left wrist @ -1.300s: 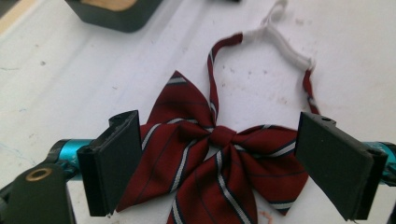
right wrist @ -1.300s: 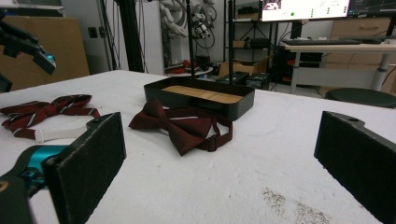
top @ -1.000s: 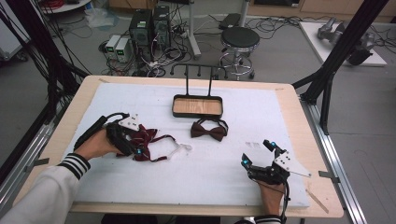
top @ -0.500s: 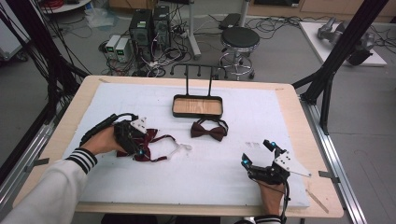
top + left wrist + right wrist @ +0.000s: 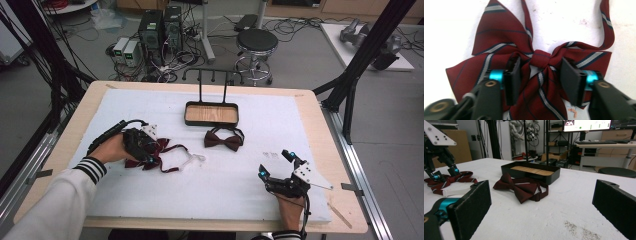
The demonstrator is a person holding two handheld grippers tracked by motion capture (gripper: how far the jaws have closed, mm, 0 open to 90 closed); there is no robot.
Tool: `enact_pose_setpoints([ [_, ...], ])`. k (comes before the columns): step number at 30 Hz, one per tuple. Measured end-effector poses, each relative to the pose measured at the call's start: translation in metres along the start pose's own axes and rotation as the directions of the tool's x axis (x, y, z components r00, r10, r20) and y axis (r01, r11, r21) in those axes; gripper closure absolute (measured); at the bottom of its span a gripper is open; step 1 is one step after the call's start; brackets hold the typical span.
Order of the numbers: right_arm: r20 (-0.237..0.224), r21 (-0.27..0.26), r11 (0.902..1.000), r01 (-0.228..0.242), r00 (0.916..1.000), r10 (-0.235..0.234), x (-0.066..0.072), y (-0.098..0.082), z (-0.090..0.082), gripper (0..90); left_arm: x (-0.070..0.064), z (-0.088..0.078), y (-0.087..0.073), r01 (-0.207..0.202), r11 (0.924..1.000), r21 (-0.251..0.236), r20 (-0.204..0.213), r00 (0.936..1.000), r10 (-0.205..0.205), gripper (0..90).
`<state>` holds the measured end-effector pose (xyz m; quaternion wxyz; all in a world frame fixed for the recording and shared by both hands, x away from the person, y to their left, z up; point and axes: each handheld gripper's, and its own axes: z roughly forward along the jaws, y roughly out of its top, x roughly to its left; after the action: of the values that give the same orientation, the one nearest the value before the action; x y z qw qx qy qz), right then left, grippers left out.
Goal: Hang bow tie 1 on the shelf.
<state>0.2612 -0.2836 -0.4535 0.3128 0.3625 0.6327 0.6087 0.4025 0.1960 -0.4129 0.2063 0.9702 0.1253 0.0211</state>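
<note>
White tabletop [image 5: 300, 125]: striped bow tie [image 5: 534, 67] (no readable label).

A striped bow tie [image 5: 536, 60] lay flat on the white desk [image 5: 564, 22], dark red with grey and navy stripes. Its knot sat near the middle of the frame, wings spreading to left and right, tails hanging toward the camera. A strap of the same cloth ran up from the right wing and out of the top edge. The left gripper [image 5: 540, 75] stood over the tie, its black jaws on either side of the knot with cloth between them. The jaws had just been closing. Whether the pads pressed the cloth could not be told.
</note>
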Motion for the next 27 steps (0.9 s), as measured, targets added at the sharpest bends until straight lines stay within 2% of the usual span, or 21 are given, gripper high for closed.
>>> enact_pose_setpoints([
  [1,0.000,-0.001,1.0000,0.002,1.0000,-0.002,0.000,0.000,0.000,1.2,0.000,0.000,0.000,0.008,1.0000,-0.001,-0.003,1.0000,-0.008,60.7],
  [5,-0.001,0.000,1.0000,0.001,1.0000,-0.001,0.000,0.000,0.000,1.2,-0.002,-0.001,0.001,0.020,0.9997,0.015,-0.007,0.9998,-0.020,67.4],
  [10,0.000,0.000,1.0000,0.000,1.0000,0.000,0.000,0.000,0.000,1.2,-0.003,-0.001,0.001,0.039,0.9992,0.007,-0.013,0.9991,-0.039,68.6],
  [16,0.000,0.001,1.0000,-0.003,1.0000,0.003,0.000,0.000,0.000,1.2,-0.005,-0.002,-0.001,0.034,0.9994,-0.003,-0.033,0.9989,-0.034,68.9],
  [19,0.001,0.001,1.0000,-0.005,1.0000,0.005,0.000,0.000,0.000,1.2,-0.004,-0.006,-0.002,0.046,0.9985,-0.031,-0.060,0.9971,-0.047,69.0],
  [23,0.001,0.000,1.0000,-0.008,1.0000,0.008,0.000,0.000,0.000,1.2,-0.003,-0.018,-0.004,0.065,0.9909,-0.118,-0.107,0.9912,-0.078,69.0],
  [24,0.000,0.002,1.0000,-0.007,1.0000,0.007,0.000,0.000,0.000,1.2,-0.001,-0.021,-0.005,0.063,0.9901,-0.125,-0.114,0.9904,-0.078,69.0],
  [25,0.001,0.002,1.0000,-0.005,1.0000,0.005,0.000,0.000,0.000,1.2,-0.001,-0.023,-0.006,0.080,0.9856,-0.149,-0.116,0.9884,-0.098,69.0],
  [27,0.001,0.001,1.0000,0.001,1.0000,-0.001,0.000,0.000,0.000,1.2,0.000,-0.027,-0.007,0.083,0.9797,-0.182,-0.141,0.9838,-0.110,69.0],
])
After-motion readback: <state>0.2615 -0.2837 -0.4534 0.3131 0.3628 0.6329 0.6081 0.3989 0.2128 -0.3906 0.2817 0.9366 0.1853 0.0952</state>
